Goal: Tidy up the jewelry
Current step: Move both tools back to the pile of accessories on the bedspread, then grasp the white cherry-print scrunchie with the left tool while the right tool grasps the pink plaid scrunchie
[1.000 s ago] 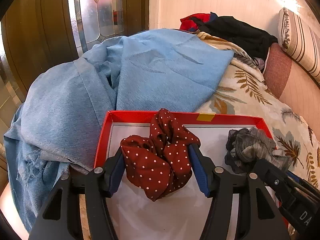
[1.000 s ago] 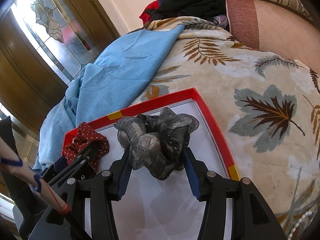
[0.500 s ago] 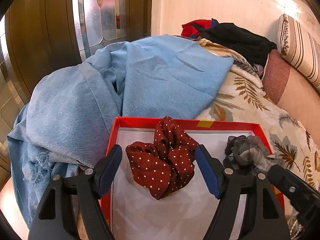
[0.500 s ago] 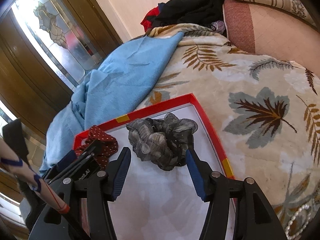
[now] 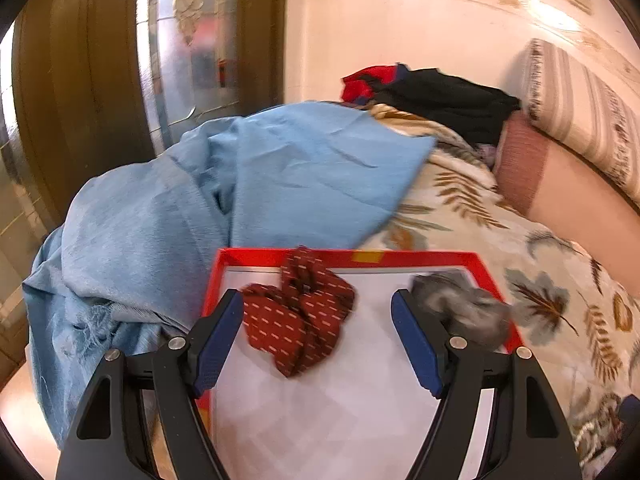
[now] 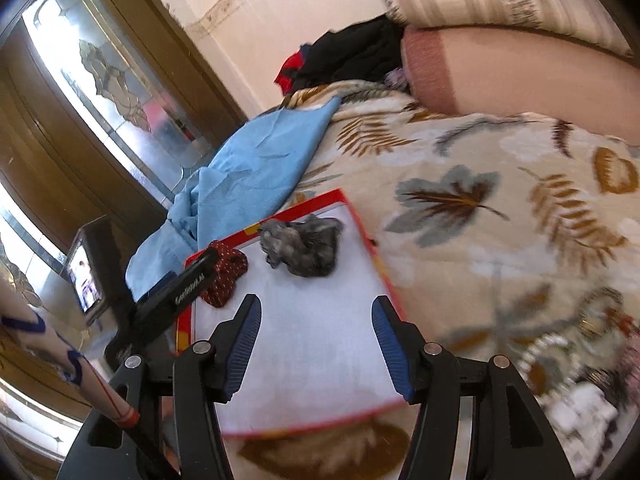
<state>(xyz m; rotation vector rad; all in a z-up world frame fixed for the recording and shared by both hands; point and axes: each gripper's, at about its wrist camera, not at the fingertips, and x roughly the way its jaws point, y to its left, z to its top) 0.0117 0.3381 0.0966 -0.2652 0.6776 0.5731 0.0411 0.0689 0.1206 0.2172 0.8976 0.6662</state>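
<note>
A red-rimmed tray (image 5: 420, 257) with a white floor lies on the bed. In it rest a dark red dotted scrunchie (image 5: 298, 312) and a grey scrunchie (image 5: 460, 312). My left gripper (image 5: 318, 308) is open, its blue pads on either side of the red scrunchie without pressing it. My right gripper (image 6: 316, 308) is open over the tray's white floor (image 6: 312, 340), with nothing between its pads. The grey scrunchie (image 6: 304, 244) lies ahead of it. The red scrunchie (image 6: 224, 276) sits to the left, partly behind the left gripper's black finger (image 6: 192, 280).
A blue cloth (image 5: 240, 200) is bunched beyond the tray's left side. The leaf-patterned bedspread (image 6: 480, 200) extends right, with a blurred heap of pearls and jewelry (image 6: 572, 348) on it. Dark clothes (image 5: 440, 96) and pillows (image 5: 580, 100) lie at the far end.
Both grippers opened and let go of their scrunchies, which now lie in the tray. Both pulled back and up, the right one much farther.
</note>
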